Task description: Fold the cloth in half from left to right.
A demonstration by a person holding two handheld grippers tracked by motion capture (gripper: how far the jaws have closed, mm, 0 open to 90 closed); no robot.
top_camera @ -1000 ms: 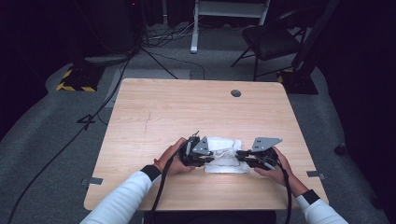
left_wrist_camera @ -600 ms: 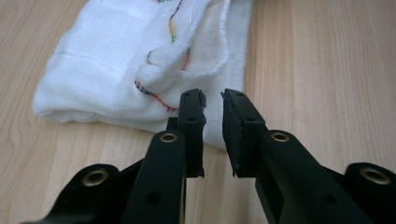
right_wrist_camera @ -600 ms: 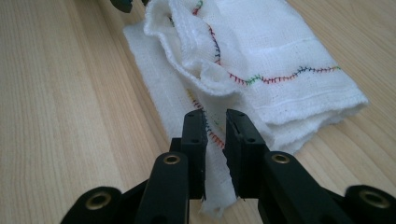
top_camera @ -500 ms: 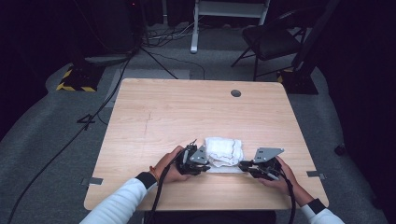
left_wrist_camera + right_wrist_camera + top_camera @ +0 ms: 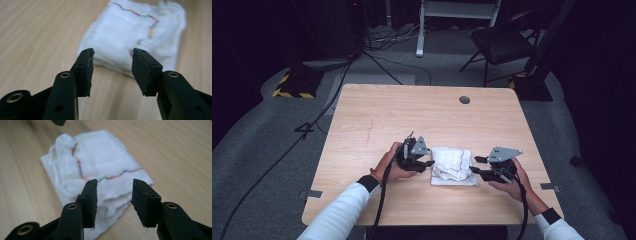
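A pale wood-grain bench (image 5: 377, 120) with rounded corners and a round grommet hole (image 5: 464, 100) near its far edge carries one item: a folded white cloth (image 5: 454, 165), lying near the front edge, right of centre. The cloth is soft, ribbed terry, folded into a thick, roughly square pad with rumpled layered edges and a wavy line of multicoloured stitching (image 5: 100, 179) across its top. The left tool (image 5: 431, 163), held in a white-sleeved hand (image 5: 389, 166), sits just beside the cloth's left edge, its black jaws spread with nothing between them. The right tool (image 5: 477, 166) sits at the cloth's right edge, jaws likewise spread apart and empty.
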